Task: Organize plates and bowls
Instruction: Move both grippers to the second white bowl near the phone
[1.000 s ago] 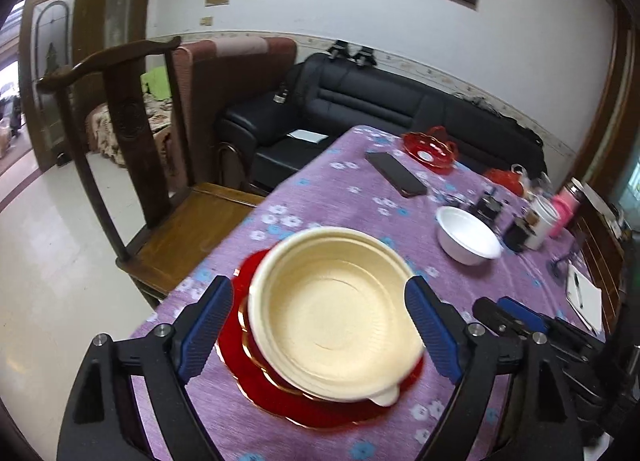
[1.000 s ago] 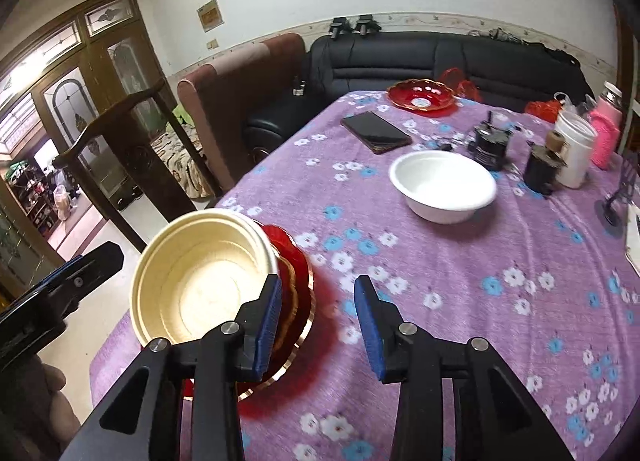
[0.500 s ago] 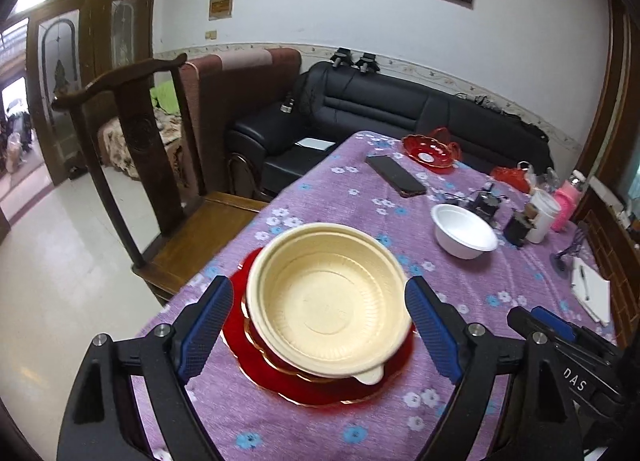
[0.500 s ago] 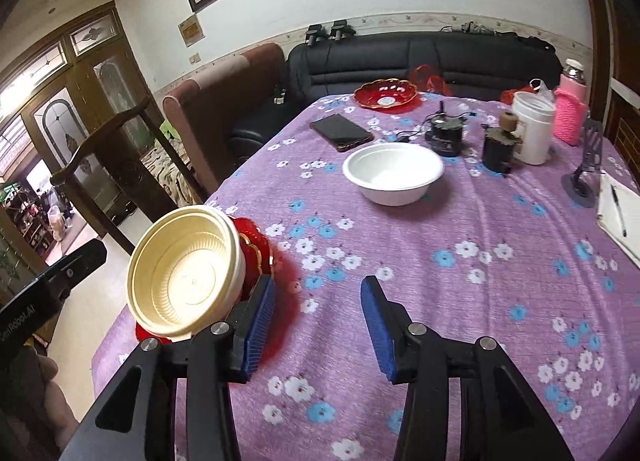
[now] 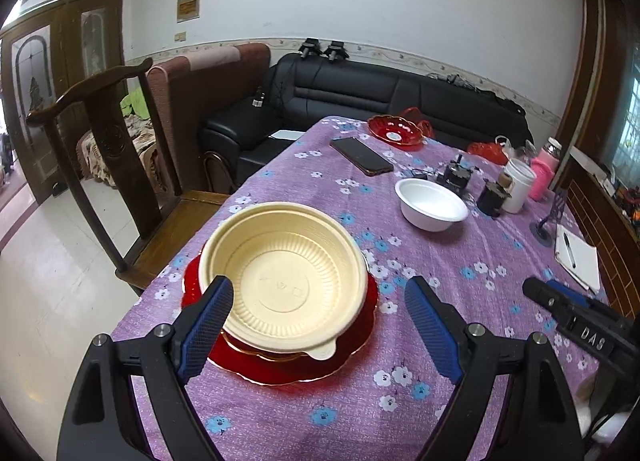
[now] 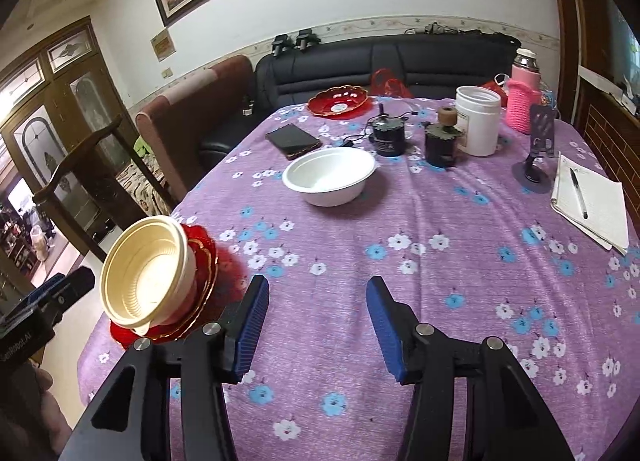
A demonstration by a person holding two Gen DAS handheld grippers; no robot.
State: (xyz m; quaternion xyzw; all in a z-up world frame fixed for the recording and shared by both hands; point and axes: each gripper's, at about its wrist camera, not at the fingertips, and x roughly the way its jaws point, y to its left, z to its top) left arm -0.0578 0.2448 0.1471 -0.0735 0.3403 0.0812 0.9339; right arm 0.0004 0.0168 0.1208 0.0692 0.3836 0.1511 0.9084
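Bench edge: the cream plastic bowl (image 5: 286, 281) sits stacked on red gold-rimmed plates (image 5: 352, 353) close to the near-left corner of the bench (image 5: 460, 389), beside the wooden chair (image 5: 120, 189).
Open room: bare purple floral cloth lies between that stack and the white bowl (image 6: 330, 177); a phone (image 6: 292, 140), jars and a notepad (image 6: 592, 201) crowd the far and right sides.
Far plate: a red dish (image 6: 339, 101) rests at the far edge.
Left hand-held gripper (image 5: 316, 333): released, jaws wide, straddling the near rim of the cream bowl without touching.
Right hand-held gripper (image 6: 316, 325): released, empty, over bare cloth right of the stack.
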